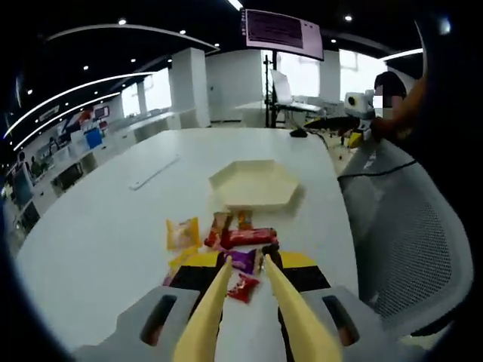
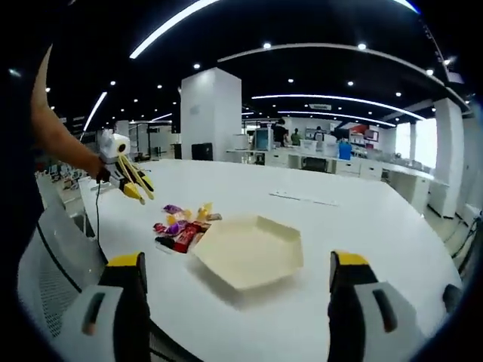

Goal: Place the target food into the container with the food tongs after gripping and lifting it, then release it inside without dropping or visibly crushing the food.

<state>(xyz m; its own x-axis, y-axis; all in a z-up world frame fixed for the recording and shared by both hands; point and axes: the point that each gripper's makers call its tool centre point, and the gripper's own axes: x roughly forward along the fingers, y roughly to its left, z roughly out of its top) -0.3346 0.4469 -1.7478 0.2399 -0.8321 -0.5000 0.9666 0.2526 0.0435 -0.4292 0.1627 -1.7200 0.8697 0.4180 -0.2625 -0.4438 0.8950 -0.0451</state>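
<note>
Yellow food tongs [image 1: 219, 302] rise from the bottom of the left gripper view, with my left gripper [image 1: 247, 265] shut on them. Their tips stand slightly apart on either side of a purple-wrapped snack [image 1: 241, 260] at the near edge of a pile of wrapped snacks [image 1: 245, 237]. Beyond the pile lies a cream hexagonal tray [image 1: 253, 185] with nothing in it. In the right gripper view, my right gripper [image 2: 240, 302] stands wide open above the near rim of the tray [image 2: 249, 249]. The snacks [image 2: 181, 226] lie to its left, and the left gripper [image 2: 124, 170] holds the tongs [image 2: 139, 185] behind them.
The big white table [image 1: 113, 226] also bears a long white strip [image 1: 155, 172] on its far side. A white mesh chair [image 1: 407, 241] stands close against the table edge, with a cable [image 1: 370, 170] over it. Desks and monitors line the room behind.
</note>
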